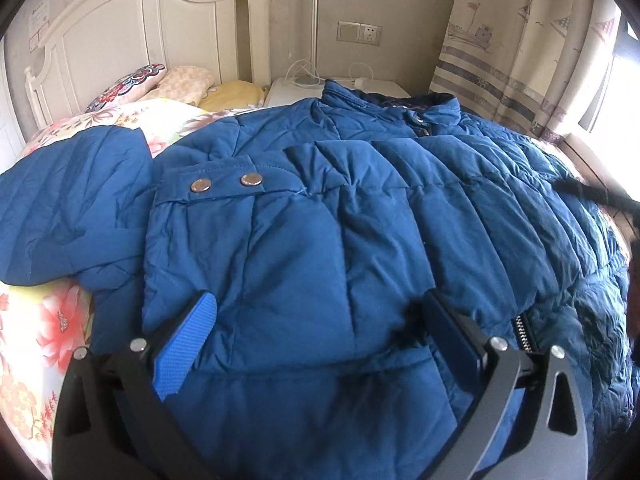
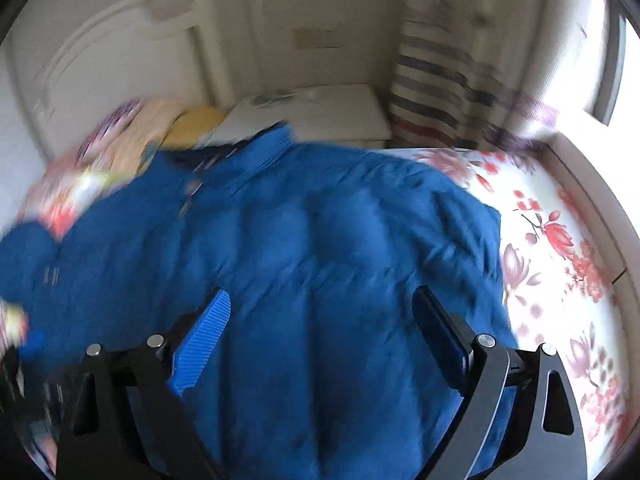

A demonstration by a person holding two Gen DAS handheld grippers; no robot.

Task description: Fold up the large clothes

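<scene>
Blue quilted jacket lies spread front-up on the bed, collar at 12 o'clock, one sleeve folded across the chest with its snap cuff at 10 o'clock. A separate blue piece, perhaps the hood, sits at 9 o'clock. Folding looks barely begun: the body is still full width and the hem unfolded. Left gripper hovers over the lower front, jaws apart and empty; right gripper likewise stands wide with nothing clamped. The right view is blurred, and the jacket's hem is cut off below both grippers.
</scene>
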